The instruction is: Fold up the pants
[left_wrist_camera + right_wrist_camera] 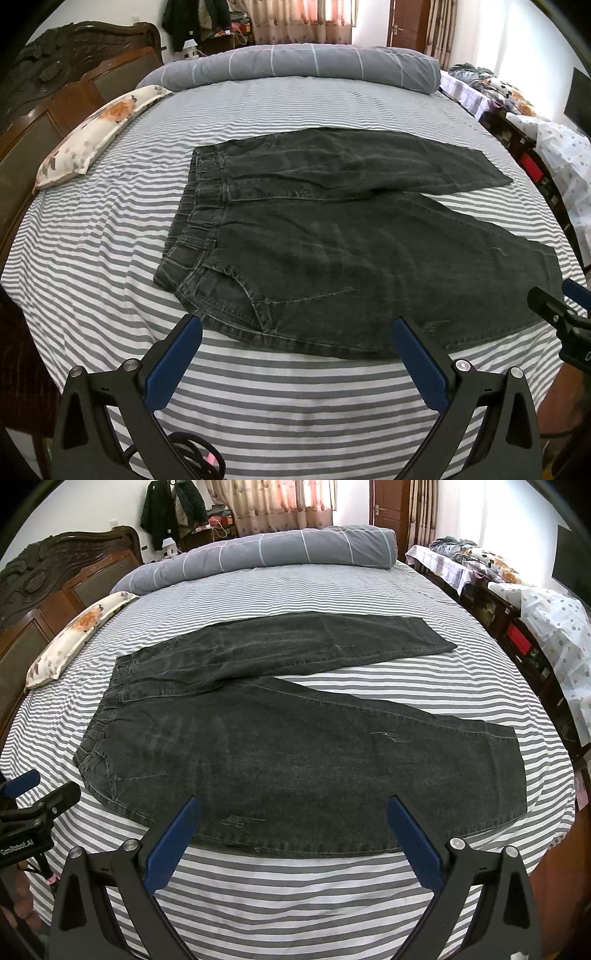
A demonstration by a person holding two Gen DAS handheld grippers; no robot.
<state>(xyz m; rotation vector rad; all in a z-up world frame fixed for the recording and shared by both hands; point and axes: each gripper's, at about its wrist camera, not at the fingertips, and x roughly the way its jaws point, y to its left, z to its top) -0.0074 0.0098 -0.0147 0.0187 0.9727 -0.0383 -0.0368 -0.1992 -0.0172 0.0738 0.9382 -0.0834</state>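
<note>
The dark denim pants (332,236) lie flat on the striped bed (110,229), waistband left, legs splayed right. Heavy, limp cloth, probably best pinched at waistband and hem. Left hand-held gripper (295,332) and right hand-held gripper (291,812) gape wide, empty. The underside is hidden.

pants (332,236) on bed (110,229), pillow (99,129) left, duvet (295,62) behind
</note>
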